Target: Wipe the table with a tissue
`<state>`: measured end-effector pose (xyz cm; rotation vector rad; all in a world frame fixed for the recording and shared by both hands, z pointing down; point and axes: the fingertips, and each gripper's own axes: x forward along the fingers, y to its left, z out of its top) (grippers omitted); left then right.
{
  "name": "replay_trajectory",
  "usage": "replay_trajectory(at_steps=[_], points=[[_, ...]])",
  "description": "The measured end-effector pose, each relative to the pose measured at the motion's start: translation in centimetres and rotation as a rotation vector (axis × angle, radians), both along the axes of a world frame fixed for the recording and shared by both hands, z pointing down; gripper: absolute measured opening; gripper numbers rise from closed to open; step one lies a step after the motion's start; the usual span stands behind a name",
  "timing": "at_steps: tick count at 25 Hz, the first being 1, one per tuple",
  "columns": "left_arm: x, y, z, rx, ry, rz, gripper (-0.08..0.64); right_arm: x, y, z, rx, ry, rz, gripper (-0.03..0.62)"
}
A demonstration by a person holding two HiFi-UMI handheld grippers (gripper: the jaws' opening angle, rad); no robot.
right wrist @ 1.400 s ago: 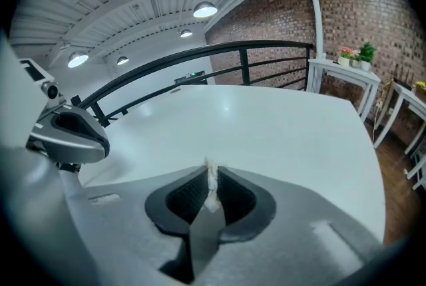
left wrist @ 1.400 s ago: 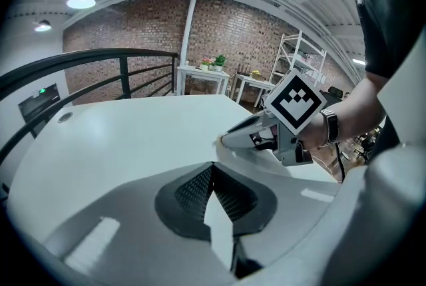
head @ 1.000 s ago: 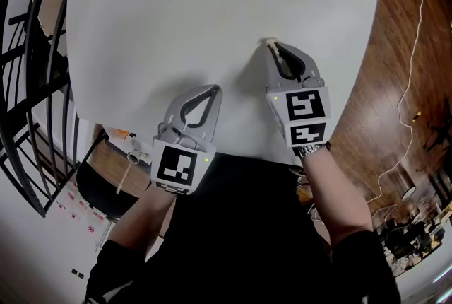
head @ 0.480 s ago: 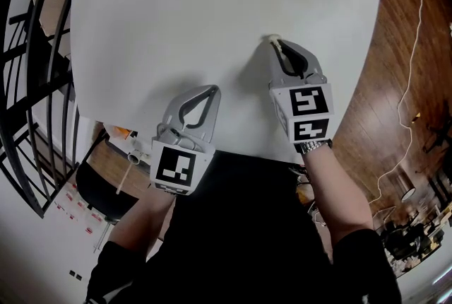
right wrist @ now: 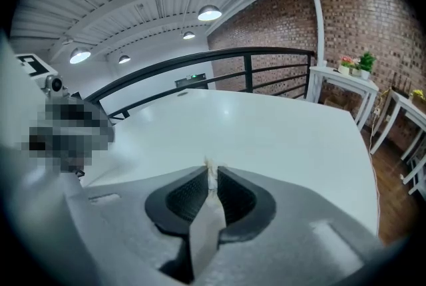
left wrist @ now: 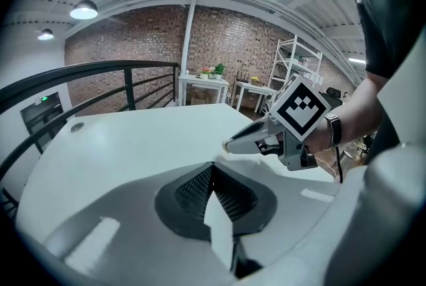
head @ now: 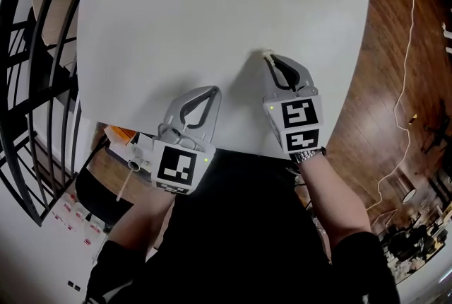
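A small off-white tissue (right wrist: 212,177) is showing as a thin crumpled wad, sitting squeezed between the jaws of the right gripper (head: 269,58) and poking just past their tips. Under those tips a plain white table (head: 212,6) is spreading out ahead of the jaws, and the tissue appears to be resting on it. Beyond the jaws a black railing (right wrist: 266,55) is curving round the table's far side, with a brick wall (left wrist: 219,45) behind and a wooden floor (head: 395,48) lying to the right. The right gripper's jaws are closing narrowly on the tissue. The left gripper (head: 215,90) is hovering just beside it, jaws pressed together on nothing.
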<state>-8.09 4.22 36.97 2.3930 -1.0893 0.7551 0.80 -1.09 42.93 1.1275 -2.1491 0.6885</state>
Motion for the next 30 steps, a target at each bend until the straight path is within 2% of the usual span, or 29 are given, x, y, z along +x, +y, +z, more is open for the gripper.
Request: replay_trajectory(at_steps=[16, 24, 30], points=[[1.2, 0.9, -3.6, 0.084, 0.067, 0.126, 0.015, 0.4, 3.5, -5.4, 0.083, 0.038, 0.075, 0.032], [2.0, 1.4, -5.5, 0.121, 0.1, 0.207, 0.015, 0.2, 5.1, -9.5, 0.156, 0.032, 0.133, 0.032], [3.1, 1.2, -7.5, 0.156, 0.103, 0.224, 0.015, 0.2, 6.2, -12.5, 0.196, 0.014, 0.115, 0.032]])
